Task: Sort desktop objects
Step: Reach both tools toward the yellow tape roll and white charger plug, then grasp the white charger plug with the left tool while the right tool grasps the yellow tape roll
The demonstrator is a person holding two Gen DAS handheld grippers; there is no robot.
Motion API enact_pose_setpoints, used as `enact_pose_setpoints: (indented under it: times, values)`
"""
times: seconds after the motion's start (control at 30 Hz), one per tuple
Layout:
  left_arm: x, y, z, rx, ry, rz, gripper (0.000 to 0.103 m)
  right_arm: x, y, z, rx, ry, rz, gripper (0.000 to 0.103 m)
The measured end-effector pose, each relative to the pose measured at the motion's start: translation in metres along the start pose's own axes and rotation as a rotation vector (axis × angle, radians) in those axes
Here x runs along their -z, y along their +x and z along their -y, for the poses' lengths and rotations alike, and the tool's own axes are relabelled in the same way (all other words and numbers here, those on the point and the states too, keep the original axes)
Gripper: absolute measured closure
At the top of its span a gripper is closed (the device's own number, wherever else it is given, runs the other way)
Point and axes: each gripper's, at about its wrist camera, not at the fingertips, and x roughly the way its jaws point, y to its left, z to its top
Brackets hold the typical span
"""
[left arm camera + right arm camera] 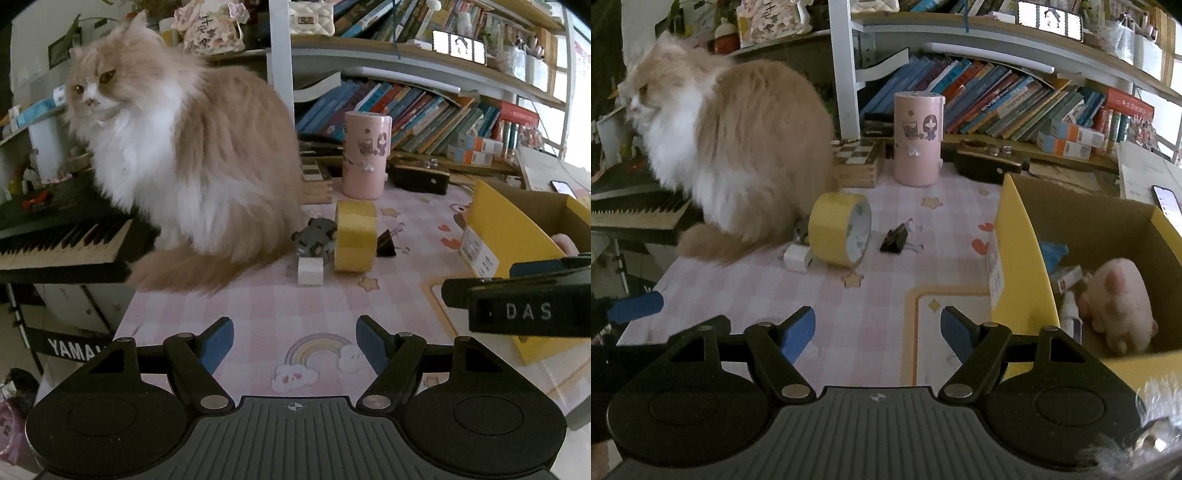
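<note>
Our left gripper [295, 345] and right gripper [877, 334] hold nothing, claws apart. The yellow tape roll [839, 229] stands near the cat [738, 147]. It looks light and stiff; we pinch its rim.

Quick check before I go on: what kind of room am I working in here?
Most likely a home study or a child's desk: a cat sits on the pink desk mat, packed bookshelves stand behind, and a piano keyboard sits at the left.
</note>
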Motion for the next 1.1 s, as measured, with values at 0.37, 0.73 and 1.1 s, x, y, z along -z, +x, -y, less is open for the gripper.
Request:
enact_pose_setpoints:
  times: [0.37,0.73,1.1]
  values:
    - [-0.013,0.037,0.005,-0.028,0.005,-0.035,0.042,-0.035,0.041,0.003,-0.052,-0.001,0.007,0.03]
    - [-0.024,0.066,0.0,-0.097,-0.004,-0.068,0.043,-0.067,0.101,-0.025,-0.129,-0.059,-0.009,0.031]
    - [-0.032,0.094,0.006,-0.077,0.022,-0.087,0.049,-0.075,0.139,-0.023,-0.11,-0.079,-0.044,0.043]
